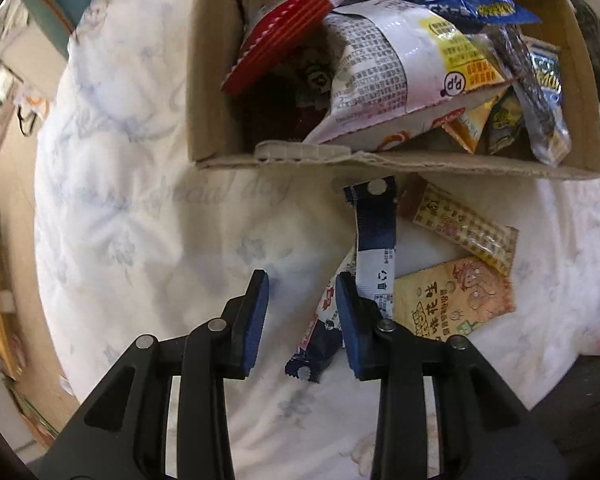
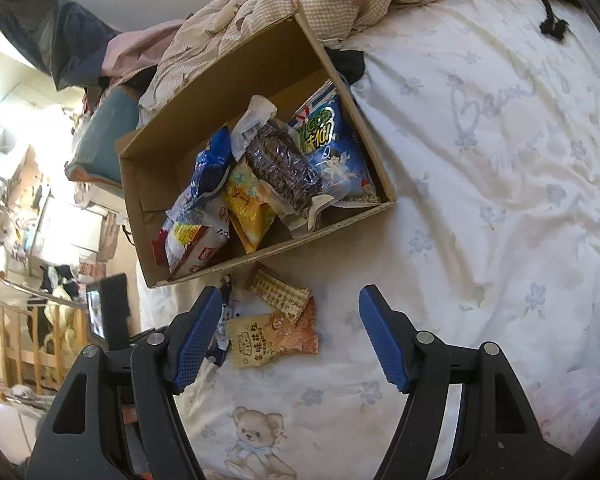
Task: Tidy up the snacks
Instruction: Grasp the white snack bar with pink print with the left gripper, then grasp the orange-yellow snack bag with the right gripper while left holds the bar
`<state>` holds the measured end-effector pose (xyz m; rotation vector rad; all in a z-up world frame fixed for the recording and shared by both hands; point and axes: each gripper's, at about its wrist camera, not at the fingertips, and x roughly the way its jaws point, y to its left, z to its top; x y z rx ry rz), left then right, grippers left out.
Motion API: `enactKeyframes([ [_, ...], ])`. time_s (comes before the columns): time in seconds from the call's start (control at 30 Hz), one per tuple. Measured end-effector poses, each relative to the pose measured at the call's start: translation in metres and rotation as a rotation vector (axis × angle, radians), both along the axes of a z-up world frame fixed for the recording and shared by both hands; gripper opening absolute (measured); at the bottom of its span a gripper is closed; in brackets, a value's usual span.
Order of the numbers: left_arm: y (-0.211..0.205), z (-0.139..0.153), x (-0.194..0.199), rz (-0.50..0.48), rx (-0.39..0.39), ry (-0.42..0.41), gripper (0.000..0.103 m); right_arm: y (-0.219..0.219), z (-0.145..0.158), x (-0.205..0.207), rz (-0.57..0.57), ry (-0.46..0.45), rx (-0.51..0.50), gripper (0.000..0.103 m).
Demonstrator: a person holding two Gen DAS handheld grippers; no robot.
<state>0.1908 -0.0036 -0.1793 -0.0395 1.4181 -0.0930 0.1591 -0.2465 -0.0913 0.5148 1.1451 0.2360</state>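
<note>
The left gripper points down over the bedsheet, jaws narrowed but gripping nothing; a navy packet lies just beside one pad. The right gripper hangs wide open, empty. Snacks lie beside the box.

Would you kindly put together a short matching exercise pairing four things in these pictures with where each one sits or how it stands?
Things:
1. red ridged packet
2. yellow peanut packet
3. dark hair tie
4. right gripper

Places or states:
A. lying on the bedsheet just outside the cardboard box
B. propped inside the box against its wall
C. jaws wide apart with nothing between them
D. alone on the sheet, far from the box

Pairs: 1-B, 2-A, 3-D, 4-C
</note>
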Motion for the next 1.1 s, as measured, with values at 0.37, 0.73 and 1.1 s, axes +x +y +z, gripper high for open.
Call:
enactKeyframes([
  [0.37,-0.031,-0.016,-0.023,-0.165,0.034,0.037,0.023,0.005,-0.005,0.0,0.011,0.015,-0.029,0.074],
  [0.73,0.018,0.031,-0.026,0.039,0.0,0.038,0.014,0.016,-0.016,0.003,0.021,0.07,0.016,0.074],
  [1.1,0.06,0.088,-0.058,0.199,-0.122,-0.095,0.014,0.066,-0.087,0.03,0.155,0.284,-0.077,0.076],
])
